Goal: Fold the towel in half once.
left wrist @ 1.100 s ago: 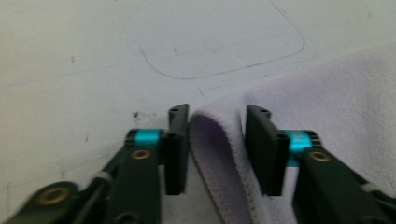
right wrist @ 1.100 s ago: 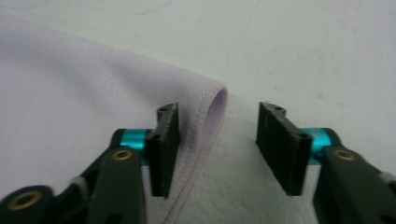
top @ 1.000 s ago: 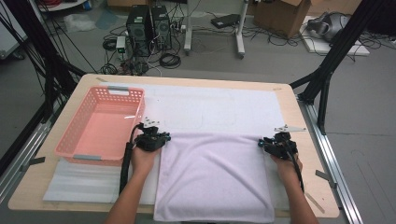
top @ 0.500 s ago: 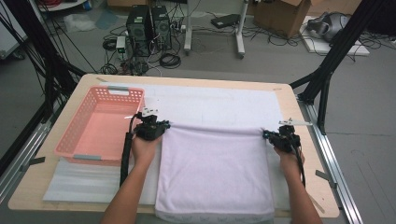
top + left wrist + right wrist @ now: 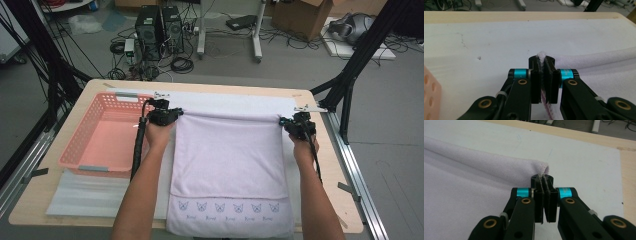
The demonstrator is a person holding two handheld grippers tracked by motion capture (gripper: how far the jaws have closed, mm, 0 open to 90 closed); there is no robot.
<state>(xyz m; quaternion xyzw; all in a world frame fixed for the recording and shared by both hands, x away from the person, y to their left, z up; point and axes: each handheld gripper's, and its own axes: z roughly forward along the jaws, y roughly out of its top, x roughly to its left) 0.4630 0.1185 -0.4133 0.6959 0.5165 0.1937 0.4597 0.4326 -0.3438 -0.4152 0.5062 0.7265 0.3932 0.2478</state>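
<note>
Pinching towel (image 5: 227, 150) far corners: left tool (image 5: 543, 75), right tool (image 5: 545, 197) clamped.

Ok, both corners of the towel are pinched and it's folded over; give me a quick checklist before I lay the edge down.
1. Left gripper shut on towel corner: ok.
2. Right gripper shut on the other corner: ok.
3. Folded edge straight between the two grippers, no sag in the high view: ok.
4. Mat beyond the fold bare for laying down: ok.
5. Pink basket apart from the towel: ok.
6. Carried edge square with the layer beneath: cannot tell.
</note>
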